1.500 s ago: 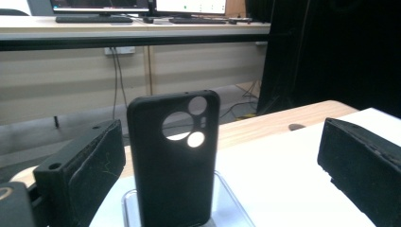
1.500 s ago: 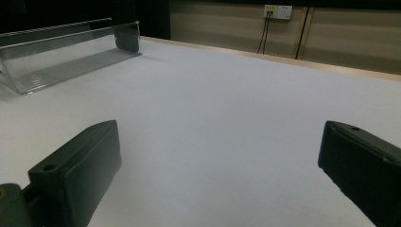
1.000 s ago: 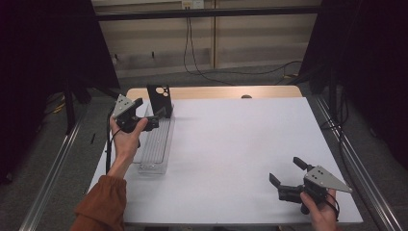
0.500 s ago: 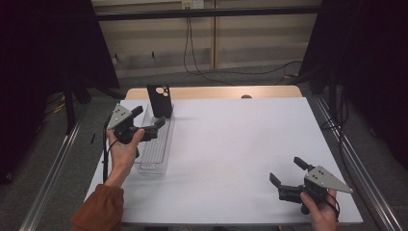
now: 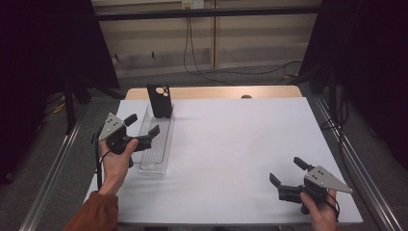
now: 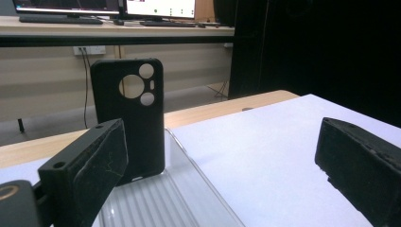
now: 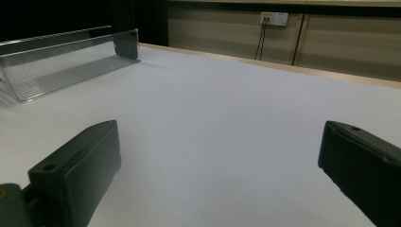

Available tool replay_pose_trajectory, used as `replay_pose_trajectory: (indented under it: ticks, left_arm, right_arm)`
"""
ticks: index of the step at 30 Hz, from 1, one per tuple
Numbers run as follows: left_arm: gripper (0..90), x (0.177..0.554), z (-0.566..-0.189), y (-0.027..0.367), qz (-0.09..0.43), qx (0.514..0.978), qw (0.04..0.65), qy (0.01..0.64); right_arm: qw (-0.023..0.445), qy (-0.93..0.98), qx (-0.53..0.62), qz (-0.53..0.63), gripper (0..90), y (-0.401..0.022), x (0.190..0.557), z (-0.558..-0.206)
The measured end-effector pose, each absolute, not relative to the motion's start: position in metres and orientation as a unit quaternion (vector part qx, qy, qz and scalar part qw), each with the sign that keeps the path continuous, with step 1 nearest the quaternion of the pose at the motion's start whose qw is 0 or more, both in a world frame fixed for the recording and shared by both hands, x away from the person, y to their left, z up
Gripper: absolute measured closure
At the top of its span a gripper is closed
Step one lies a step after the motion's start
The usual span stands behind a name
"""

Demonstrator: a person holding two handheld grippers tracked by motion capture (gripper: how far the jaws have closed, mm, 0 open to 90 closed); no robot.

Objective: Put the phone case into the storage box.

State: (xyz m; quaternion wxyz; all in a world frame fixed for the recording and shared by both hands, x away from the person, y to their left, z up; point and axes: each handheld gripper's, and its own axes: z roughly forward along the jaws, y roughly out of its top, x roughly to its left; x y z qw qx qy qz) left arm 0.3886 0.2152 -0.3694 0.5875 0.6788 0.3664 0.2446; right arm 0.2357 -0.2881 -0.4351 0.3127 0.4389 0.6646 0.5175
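The left tool (image 5: 142,125) hangs over the near part of a clear rack (image 5: 156,142) at the left side of the desk (image 5: 240,144), its jaws spread wide with nothing between them. In the left gripper view the same jaws stand far apart, pointed at a black phone case (image 6: 128,118) that stands upright at the far end of the rack (image 6: 189,198), its back with the round camera cut-outs facing the tool. From above, the case (image 5: 160,101) sits well beyond the tool, near the desk's far edge, with bare ridged slots between the two. The left hand (image 5: 118,156) grips the tool from below, an orange sleeve (image 5: 94,214) at the forearm. The right tool (image 5: 285,172) is well apart from all this, low at the desk's near right corner, held by the right hand (image 5: 321,211); its jaws are also wide apart and empty, with bare white desk ahead of them and the rack (image 7: 61,66) far off in the right gripper view.
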Motion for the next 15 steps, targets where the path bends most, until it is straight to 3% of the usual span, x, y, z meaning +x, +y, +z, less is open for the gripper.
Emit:
replay_pose_trajectory:
  ticks: [15]
  left_arm:
    - [3.0, 0.368, -0.388, 0.222, 0.253, 0.681, 0.577, 0.371]
  right_arm:
    - [0.315, 0.661, 0.44, 0.521, 0.0, -0.289, 0.235, -0.434]
